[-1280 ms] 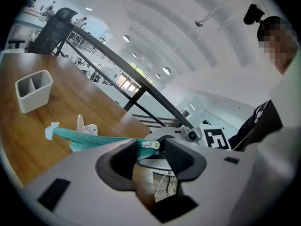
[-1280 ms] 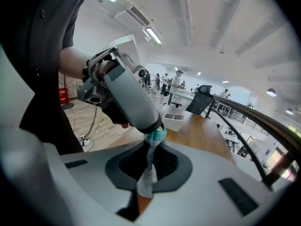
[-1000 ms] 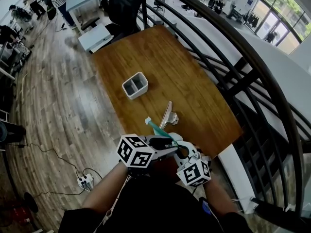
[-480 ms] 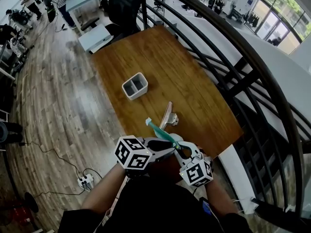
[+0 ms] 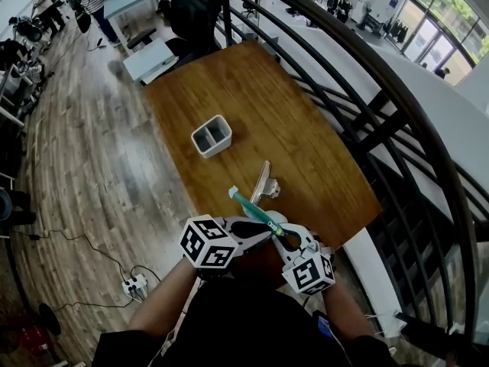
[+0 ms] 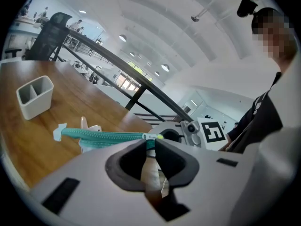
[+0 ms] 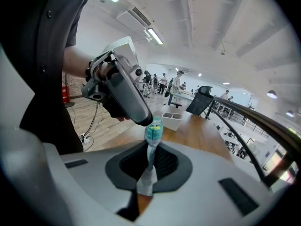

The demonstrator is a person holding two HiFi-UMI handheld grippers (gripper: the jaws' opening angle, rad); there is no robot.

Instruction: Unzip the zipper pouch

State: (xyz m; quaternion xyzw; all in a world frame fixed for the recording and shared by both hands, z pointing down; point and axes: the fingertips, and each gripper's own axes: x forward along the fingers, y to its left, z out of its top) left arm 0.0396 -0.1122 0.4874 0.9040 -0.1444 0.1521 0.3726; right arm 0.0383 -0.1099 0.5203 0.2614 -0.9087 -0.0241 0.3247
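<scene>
The zipper pouch (image 5: 248, 204) hangs in the air above the table's near edge, its teal zipper (image 6: 103, 135) stretched between both grippers. My left gripper (image 6: 150, 145) has the zipper's teal pull tab (image 6: 150, 145) between its jaws, which are closing and pinch it. In the head view the left gripper (image 5: 267, 226) comes in from the left. My right gripper (image 7: 151, 149) is shut on the pouch's white end (image 7: 148, 173), and the teal zipper end (image 7: 153, 131) stands up just past its jaws. The right gripper (image 5: 286, 237) sits close beside the left one.
A white two-compartment holder (image 5: 212, 135) stands mid-table on the wooden table (image 5: 267, 105). A pale clip-like object (image 5: 263, 183) lies just beyond the pouch. A dark railing (image 5: 359, 90) curves along the right. A power strip (image 5: 134, 285) lies on the floor at left.
The left gripper's jaws have closed onto the zipper pull. Both grippers and the pouch have stayed nearly in place.
</scene>
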